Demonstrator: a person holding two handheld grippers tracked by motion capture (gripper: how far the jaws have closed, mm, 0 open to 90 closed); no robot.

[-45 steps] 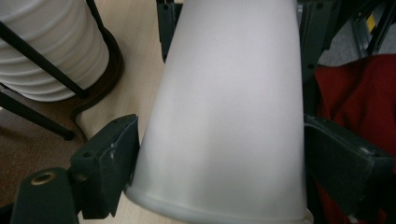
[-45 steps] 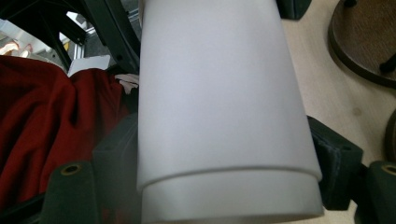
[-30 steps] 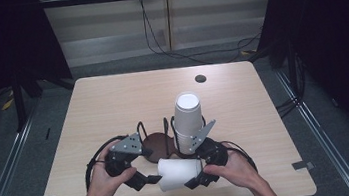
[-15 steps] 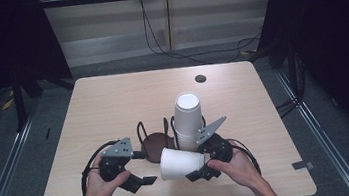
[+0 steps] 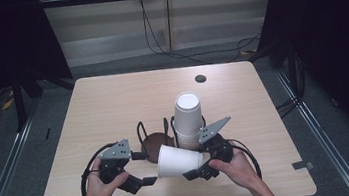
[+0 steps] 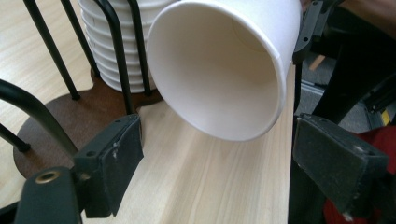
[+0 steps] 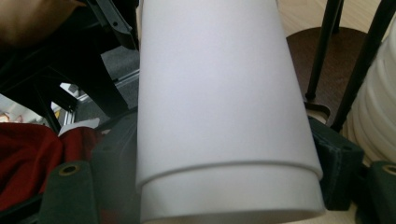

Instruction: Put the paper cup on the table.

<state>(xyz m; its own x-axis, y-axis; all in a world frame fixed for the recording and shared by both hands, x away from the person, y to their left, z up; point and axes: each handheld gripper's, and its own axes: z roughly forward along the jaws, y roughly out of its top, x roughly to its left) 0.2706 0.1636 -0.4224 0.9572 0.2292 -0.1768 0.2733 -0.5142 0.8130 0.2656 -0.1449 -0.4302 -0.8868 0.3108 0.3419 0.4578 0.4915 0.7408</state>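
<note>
Right gripper (image 5: 197, 171) is pinching a single white paper cup (image 5: 179, 161) near its base end, one jaw on each side of the wall. The cup lies roughly on its side, above the light wooden table (image 5: 113, 105), mouth pointing at my left gripper (image 5: 145, 181). In the right gripper view the cup wall (image 7: 219, 107) runs straight up between the pads; the stepped bottom rim sits closest to the camera.

Left gripper: jaws spread wide, nothing between them. In the left gripper view the open mouth of the cup (image 6: 219, 70) hangs just ahead of and above the pads (image 6: 116, 158), not touching.

Behind the cup: a tall stack of nested white paper cups (image 5: 188, 120), standing upside down in a black wire holder on a dark brown round base (image 5: 155, 143). The held cup is just in front of it, near the base. I can't tell whether they touch.

Handling, my read:
- Very light, so almost no grip force is needed.
- Thin paper wall, which ovals and creases easily. The mouth is the weakest part unless loaded on the rolled rim.
- The base end is stiffest because the bottom disc backs it, so the current hold looks sound.
- The smooth, tapered wall can creep out of the pads towards the narrow end if squeezed hard.
- If the left takes over, I'd pinch across the rolled rim, or one jaw inside and one outside the wall. Close slowly.
</note>
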